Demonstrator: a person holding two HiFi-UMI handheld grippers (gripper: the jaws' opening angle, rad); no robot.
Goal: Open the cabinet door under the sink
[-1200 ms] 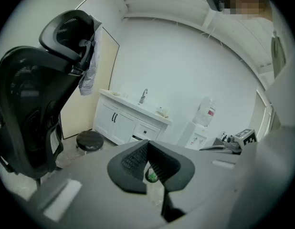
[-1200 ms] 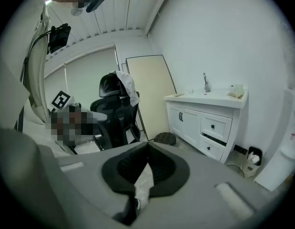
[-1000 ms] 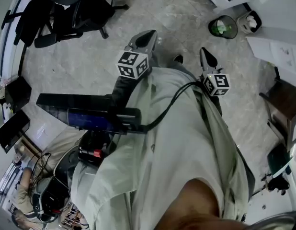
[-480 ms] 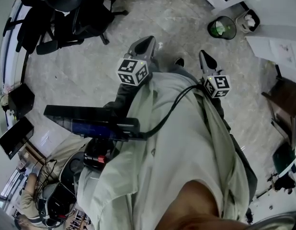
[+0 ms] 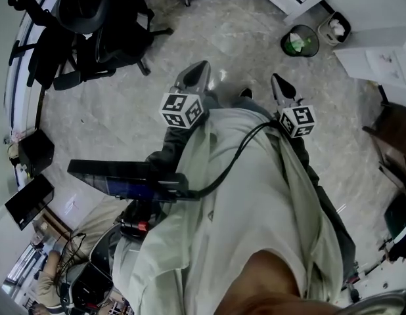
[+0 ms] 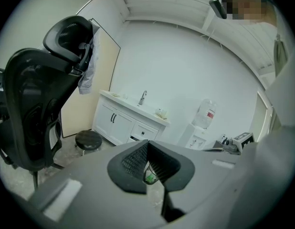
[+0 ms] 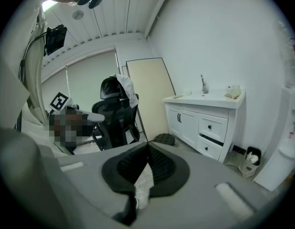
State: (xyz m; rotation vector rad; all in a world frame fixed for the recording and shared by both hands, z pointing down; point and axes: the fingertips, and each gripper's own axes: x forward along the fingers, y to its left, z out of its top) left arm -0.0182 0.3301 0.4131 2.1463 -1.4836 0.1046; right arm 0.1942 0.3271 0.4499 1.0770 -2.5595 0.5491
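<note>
Read the left gripper point(image 6: 147, 144) as closed: dark ribbed fingers point(image 6: 134, 160) meeting tip to tip in a V-shaped notch of the smooth grey body, clamping nothing. Read the right gripper point(image 7: 148, 145) likewise: ribbed black fingers point(image 7: 163, 165) pressed together at the tips, empty. In the head view, locate the tapered grey nose of the left gripper point(image 5: 202, 67) at 12 o'clock and of the right gripper point(image 5: 277, 81) at 1 o'clock, each backed by a white marker cube point(image 5: 183, 110) printed with black squares.

Locate the cabinet door point(image 6: 111, 123) at 10 o'clock from the left fingertips: a white, flat-panelled pair of leaves with slim dark handles at the centre seam, shut, well apart from both grippers. In the right gripper view, find the same door point(image 7: 185, 125) at 2 o'clock, below a white bench top point(image 7: 209, 100) carrying a curved metal tap point(image 7: 203, 84). Beside it, at 3 o'clock, note white drawers point(image 7: 213, 126) with small dark square knobs.

Further out in the left gripper view, note a black mesh-backed office chair point(image 6: 28, 113) at 9 o'clock, a round black padded stool point(image 6: 88, 140) on the floor near the door, a flat beige panel point(image 6: 102, 70) leaning on the wall, and a white water dispenser point(image 6: 195, 137) topped by a clear bottle at 2 o'clock. On the mottled grey stone floor point(image 5: 124, 104), find a round dark waste bin point(image 5: 299, 42) with green contents at 1 o'clock.
</note>
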